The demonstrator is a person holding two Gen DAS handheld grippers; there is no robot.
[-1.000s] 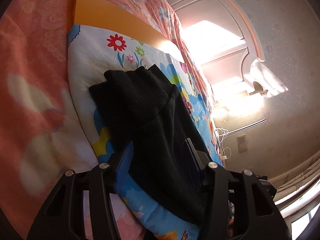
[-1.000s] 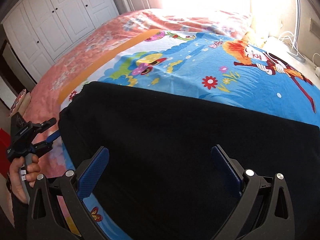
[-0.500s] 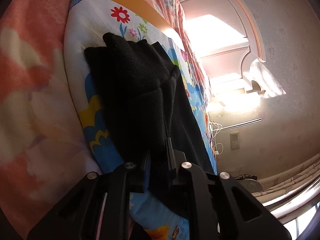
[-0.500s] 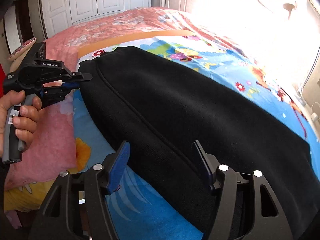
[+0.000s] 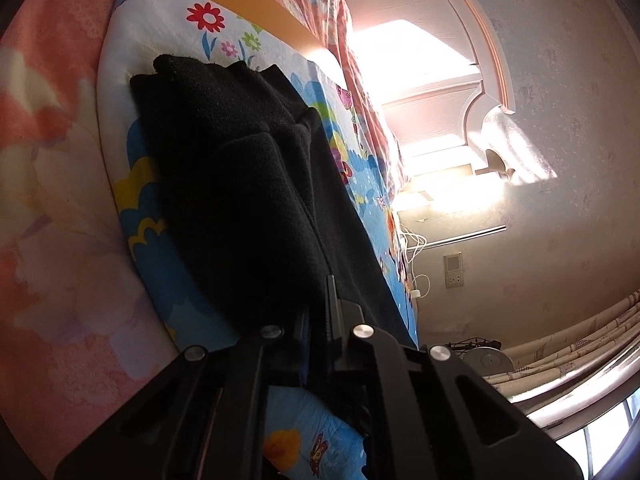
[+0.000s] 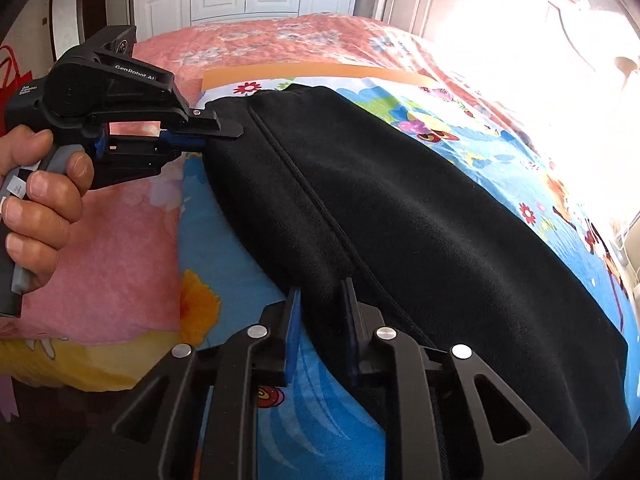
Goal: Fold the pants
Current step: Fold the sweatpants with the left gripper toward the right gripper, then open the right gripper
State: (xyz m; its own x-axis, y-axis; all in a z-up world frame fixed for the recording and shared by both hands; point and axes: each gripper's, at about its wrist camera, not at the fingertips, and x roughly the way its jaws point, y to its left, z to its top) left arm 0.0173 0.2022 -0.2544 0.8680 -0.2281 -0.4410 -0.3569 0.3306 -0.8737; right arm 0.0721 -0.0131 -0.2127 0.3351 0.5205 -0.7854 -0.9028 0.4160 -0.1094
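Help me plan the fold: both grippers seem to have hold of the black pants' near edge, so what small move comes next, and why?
Probably lift both together and carry the edge across. The left gripper and right gripper are each pinched on the same edge of the black pants, which lie flat on the cartoon sheet.

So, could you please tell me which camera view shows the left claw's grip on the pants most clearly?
The right wrist view: it shows the left claw from the side, shut on the edge of the black pants. The left wrist view shows only its own fingers pressed together, with dark fabric hiding the pinch.
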